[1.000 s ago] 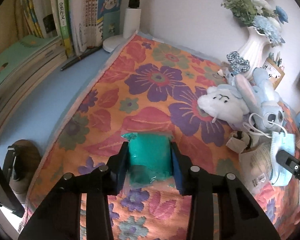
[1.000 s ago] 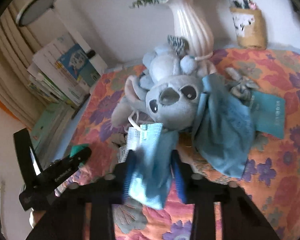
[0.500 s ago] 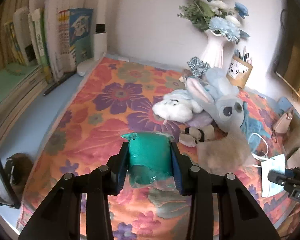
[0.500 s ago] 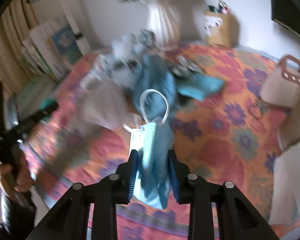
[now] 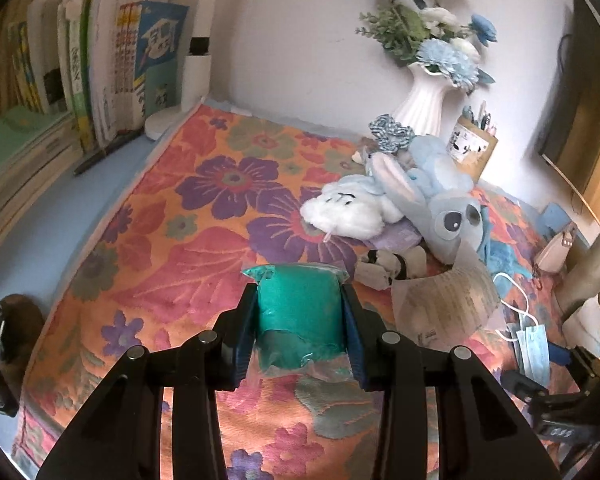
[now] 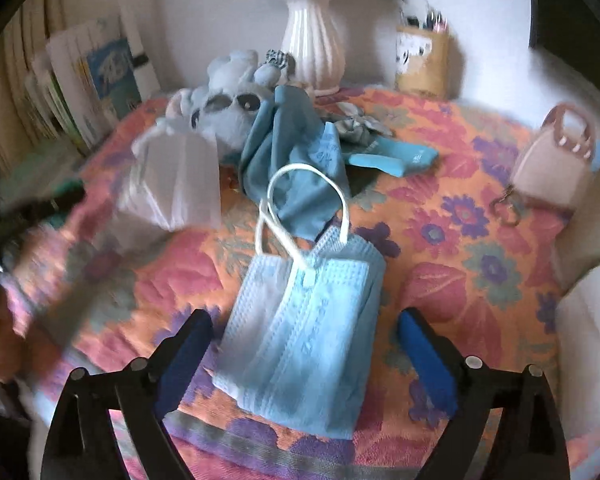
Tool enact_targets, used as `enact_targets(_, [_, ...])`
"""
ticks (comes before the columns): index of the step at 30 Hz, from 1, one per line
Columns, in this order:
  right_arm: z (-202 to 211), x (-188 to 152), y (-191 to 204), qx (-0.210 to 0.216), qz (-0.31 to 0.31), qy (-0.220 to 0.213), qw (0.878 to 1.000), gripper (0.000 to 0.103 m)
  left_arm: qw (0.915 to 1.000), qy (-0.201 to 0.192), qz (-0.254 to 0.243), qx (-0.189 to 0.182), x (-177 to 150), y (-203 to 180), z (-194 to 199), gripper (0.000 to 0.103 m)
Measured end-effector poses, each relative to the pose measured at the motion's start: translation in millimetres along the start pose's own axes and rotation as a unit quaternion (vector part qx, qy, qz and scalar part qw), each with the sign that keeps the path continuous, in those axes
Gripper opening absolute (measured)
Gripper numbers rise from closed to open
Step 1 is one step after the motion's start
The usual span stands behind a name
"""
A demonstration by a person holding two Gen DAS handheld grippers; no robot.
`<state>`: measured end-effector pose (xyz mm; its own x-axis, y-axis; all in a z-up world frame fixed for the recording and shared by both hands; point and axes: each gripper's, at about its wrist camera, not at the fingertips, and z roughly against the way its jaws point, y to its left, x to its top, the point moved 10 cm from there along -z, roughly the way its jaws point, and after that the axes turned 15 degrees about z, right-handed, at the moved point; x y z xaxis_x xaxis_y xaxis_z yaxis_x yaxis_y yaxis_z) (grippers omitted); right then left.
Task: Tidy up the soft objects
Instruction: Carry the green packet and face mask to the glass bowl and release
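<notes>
Face masks let go at the near edge, green packet clamped for its turn

Low centre of the right view: right hand-held gripper point(image 6: 304, 356) spread wide, just opened — blue face masks point(image 6: 304, 332) lying loose between its pads on the floral cloth point(image 6: 460, 240), apart from the plush heap point(image 6: 228, 104) at upper left. Half a second ago pinched and dangling. Left hand-held gripper point(image 5: 300, 320) clenched on the green packet point(image 5: 298, 308) as before, above the desk.
</notes>
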<state>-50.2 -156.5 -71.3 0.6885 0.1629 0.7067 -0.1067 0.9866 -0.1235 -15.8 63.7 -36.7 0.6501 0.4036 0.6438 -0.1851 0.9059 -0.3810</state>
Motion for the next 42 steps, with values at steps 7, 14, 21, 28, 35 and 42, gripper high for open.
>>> enact_targets(7, [29.7, -13.6, 21.8, 0.003, 0.007, -0.049, 0.999, 0.032, 0.9998, -0.011, -0.015, 0.01, -0.1, -2.7, 2.0, 0.037])
enact_targets(14, [66.9, -10.0, 27.6, 0.042, -0.016, -0.088, 0.995, 0.031, 0.9984, -0.03, -0.042, -0.023, -4.5, -32.2, 26.8, 0.036])
enact_targets(21, [123.8, 0.2, -13.2, 0.012, -0.054, -0.147, 0.988, 0.031, 0.9858, -0.018, -0.088, -0.142, -19.2, -112.2, 79.5, 0.036])
enact_targets(28, [181.8, -18.5, -87.4, -0.035, -0.124, -0.191, 0.973, 0.031, 0.9648, -0.021, -0.158, -0.21, -44.2, -192.1, 122.2, 0.036])
enact_targets(35, [203.9, -61.9, -161.3, -0.071, -0.208, -0.192, 0.957, 0.031, 0.945, 0.003, -0.2, -0.259, -71.3, -266.6, 127.2, 0.036])
enact_targets(42, [232.8, -110.2, -226.9, -0.119, -0.267, -0.199, 0.935, 0.031, 0.9229, 0.037, -0.248, -0.292, -115.1, -347.2, 119.3, 0.036])
